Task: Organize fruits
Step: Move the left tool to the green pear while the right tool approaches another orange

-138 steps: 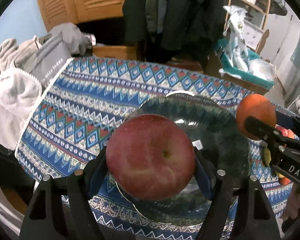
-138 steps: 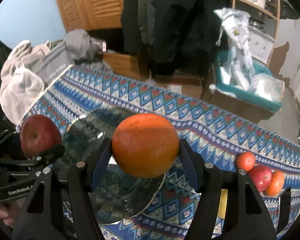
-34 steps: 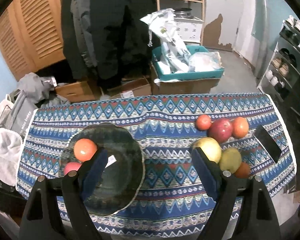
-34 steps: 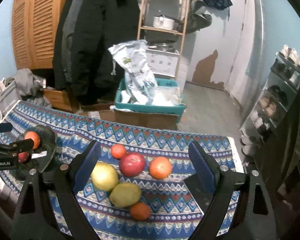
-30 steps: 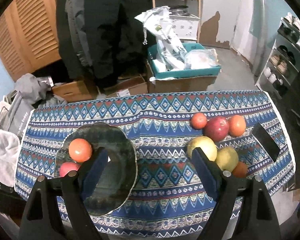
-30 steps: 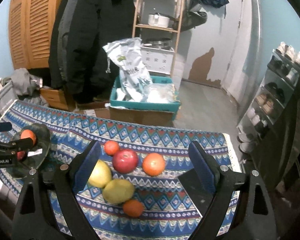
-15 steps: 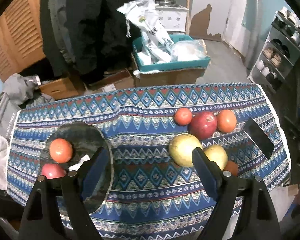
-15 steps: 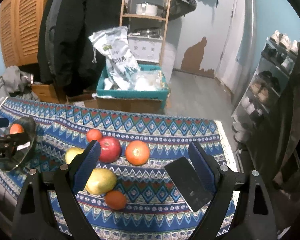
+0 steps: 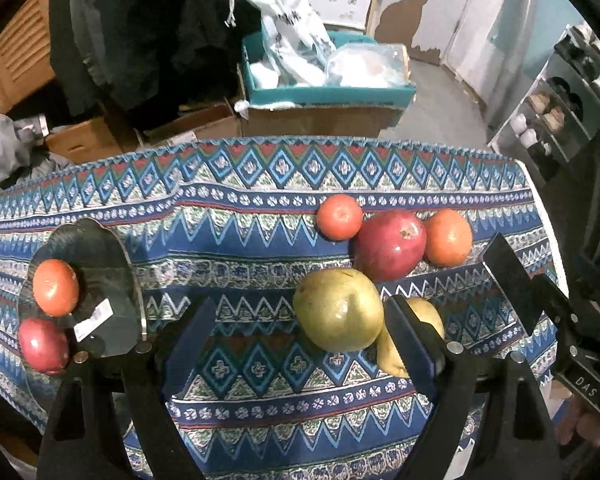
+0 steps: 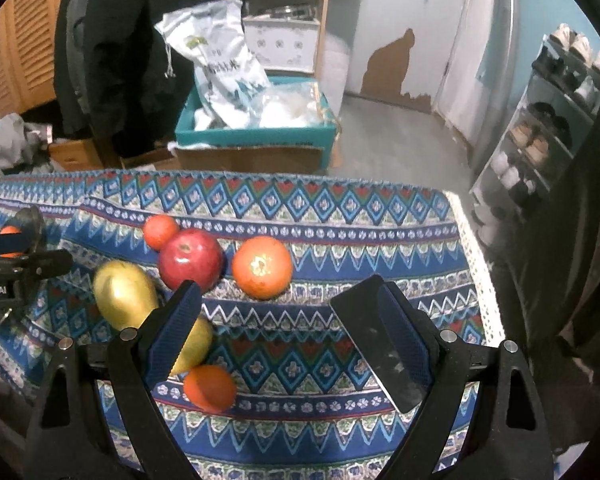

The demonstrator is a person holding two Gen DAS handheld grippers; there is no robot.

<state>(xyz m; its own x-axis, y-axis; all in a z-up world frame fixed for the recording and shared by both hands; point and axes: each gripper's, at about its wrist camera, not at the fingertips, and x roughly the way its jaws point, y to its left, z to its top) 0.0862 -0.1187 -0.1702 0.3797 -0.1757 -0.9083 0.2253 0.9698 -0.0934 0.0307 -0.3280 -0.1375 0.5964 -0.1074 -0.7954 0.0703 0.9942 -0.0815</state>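
On the far left, the dark glass plate now carries an orange and a red apple, the two fruits that a few seconds ago were clamped in the grippers; both have been released there, so the first pair is delivered. Since then both tools have swung right and dropped toward the loose pile on the patterned tablecloth, which looms larger than it did a second ago. The left gripper hangs spread wide and empty, with the big yellow-green fruit lying just inside its right finger and a second yellow fruit partly hidden behind that finger. Beyond them sit a small orange fruit, a large red apple and another orange, touching in a row. Further right, the right gripper is likewise spread with nothing between its pads, aimed at the cloth between that orange and a flat black slab; one small orange lies nearest. Six fruits remain, so the next pair of pickups looks imminent.
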